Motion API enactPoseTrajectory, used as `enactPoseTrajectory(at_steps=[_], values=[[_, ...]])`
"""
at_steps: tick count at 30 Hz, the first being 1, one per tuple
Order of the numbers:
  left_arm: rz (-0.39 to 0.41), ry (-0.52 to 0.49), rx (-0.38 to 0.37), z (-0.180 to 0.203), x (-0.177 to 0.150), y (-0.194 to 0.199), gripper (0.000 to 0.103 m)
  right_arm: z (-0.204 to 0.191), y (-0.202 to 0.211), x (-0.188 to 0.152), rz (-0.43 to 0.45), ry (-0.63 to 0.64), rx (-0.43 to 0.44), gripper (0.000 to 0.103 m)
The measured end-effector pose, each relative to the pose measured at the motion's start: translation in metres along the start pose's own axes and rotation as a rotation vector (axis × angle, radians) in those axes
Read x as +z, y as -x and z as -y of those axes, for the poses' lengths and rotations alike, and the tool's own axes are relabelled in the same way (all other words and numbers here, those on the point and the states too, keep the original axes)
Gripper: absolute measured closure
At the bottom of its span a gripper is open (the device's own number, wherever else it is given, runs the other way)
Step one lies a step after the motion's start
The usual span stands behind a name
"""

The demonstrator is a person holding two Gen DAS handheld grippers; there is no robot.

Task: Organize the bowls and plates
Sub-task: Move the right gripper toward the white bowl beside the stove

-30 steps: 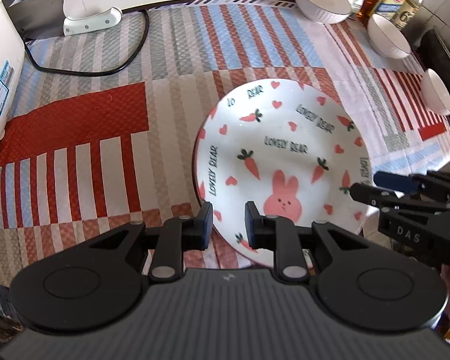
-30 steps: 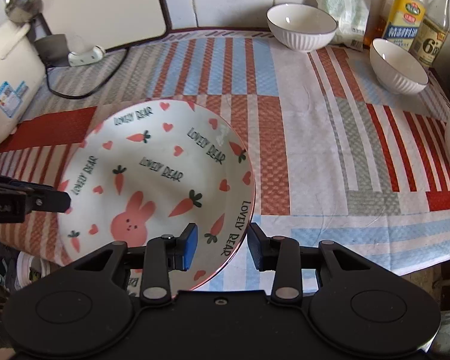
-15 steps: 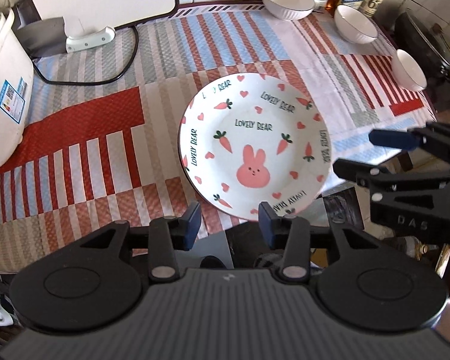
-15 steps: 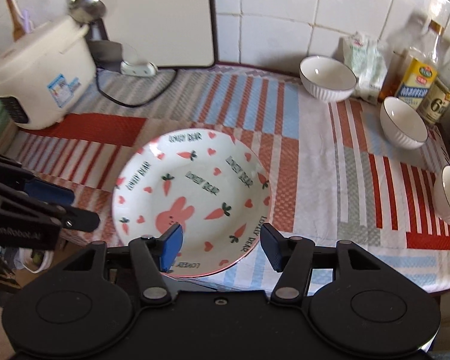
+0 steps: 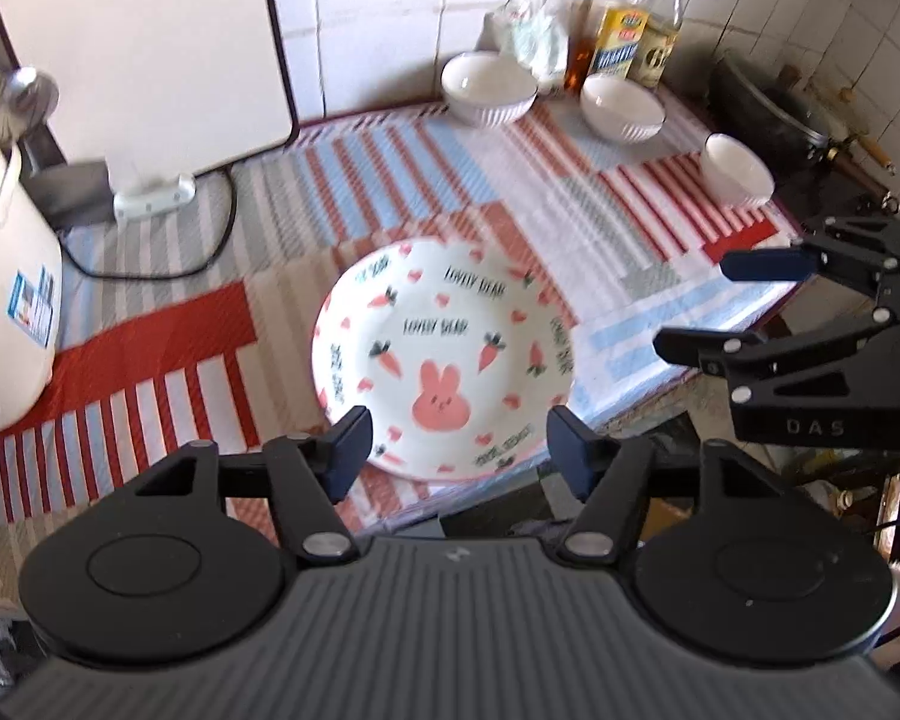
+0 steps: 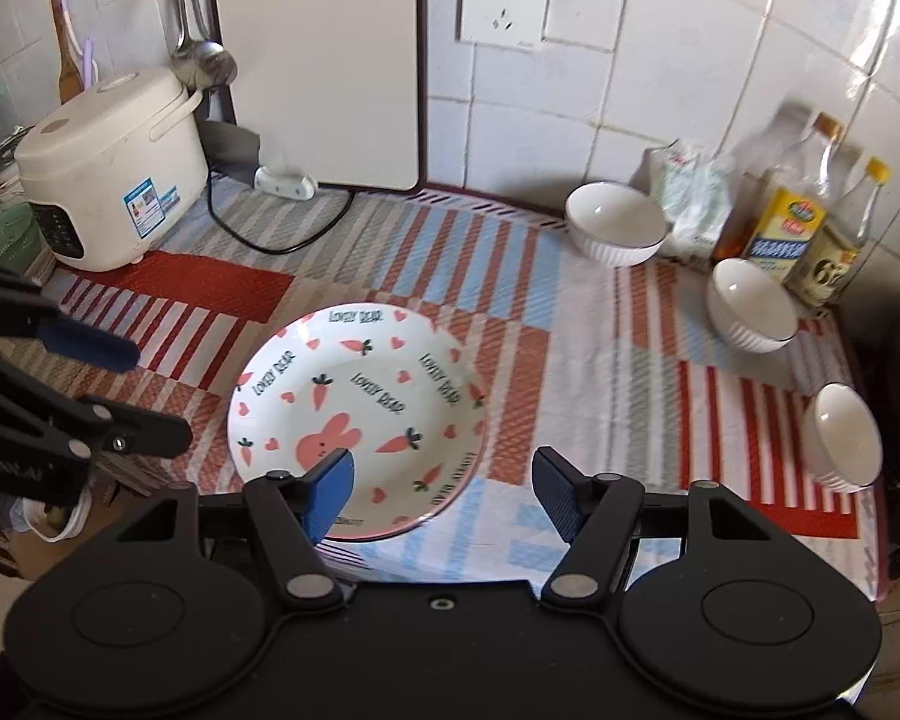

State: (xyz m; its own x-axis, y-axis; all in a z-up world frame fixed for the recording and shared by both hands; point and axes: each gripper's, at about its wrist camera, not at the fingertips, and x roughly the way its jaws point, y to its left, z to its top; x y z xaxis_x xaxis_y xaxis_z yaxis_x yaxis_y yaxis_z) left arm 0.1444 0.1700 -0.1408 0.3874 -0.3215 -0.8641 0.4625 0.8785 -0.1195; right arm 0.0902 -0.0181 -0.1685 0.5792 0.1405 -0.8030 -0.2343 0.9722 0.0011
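Observation:
A white plate (image 5: 444,360) (image 6: 360,414) with a pink rabbit, carrots and hearts lies flat on the striped cloth (image 6: 582,360), close to the table's front edge. My left gripper (image 5: 462,450) (image 6: 144,393) hovers above its near-left rim. The jaws are opening, and the pads are clear of the plate. My right gripper (image 6: 444,489) (image 5: 720,306) hangs above the near-right rim, its jaws also opening with nothing held. Three white ribbed bowls stand apart at the back right: one (image 6: 615,228) by the wall, one (image 6: 750,306) beside the bottles, one (image 6: 846,438) at the right edge.
A white rice cooker (image 6: 114,180) stands at the left with its black cord (image 6: 282,240) trailing over the cloth. A white board (image 6: 324,60) leans on the tiled wall. Oil bottles (image 6: 792,222) and a bag crowd the back right corner. A dark pan (image 5: 774,114) sits beyond the right edge.
Both grippers have let go of the plate's near rim, spread their jaws, and risen back away from it. The plate stays flat on the cloth.

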Motion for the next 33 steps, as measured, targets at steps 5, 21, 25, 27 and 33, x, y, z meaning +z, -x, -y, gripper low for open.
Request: enactPoseTrajectory(at_steps=[5,21,25,27,33], values=[[0.049,-0.005,-0.005,0.021,0.016,0.009,0.032,0.02,0.017,-0.004,0.026,0.002,-0.039,0.031],[0.144,-0.034,-0.075,0.127,0.086,0.009,0.028,0.146,0.071,-0.011,0.088,-0.07,-0.108,0.031],[0.124,-0.057,-0.079,0.158,0.105,-0.003,0.028,0.18,0.076,-0.018,0.092,-0.085,-0.117,0.03],[0.121,-0.07,-0.085,0.173,0.112,-0.007,0.028,0.196,0.076,-0.021,0.089,-0.082,-0.129,0.031],[0.111,-0.087,-0.1,0.209,0.131,-0.031,0.028,0.24,0.073,-0.026,0.1,-0.083,-0.132,0.03]])
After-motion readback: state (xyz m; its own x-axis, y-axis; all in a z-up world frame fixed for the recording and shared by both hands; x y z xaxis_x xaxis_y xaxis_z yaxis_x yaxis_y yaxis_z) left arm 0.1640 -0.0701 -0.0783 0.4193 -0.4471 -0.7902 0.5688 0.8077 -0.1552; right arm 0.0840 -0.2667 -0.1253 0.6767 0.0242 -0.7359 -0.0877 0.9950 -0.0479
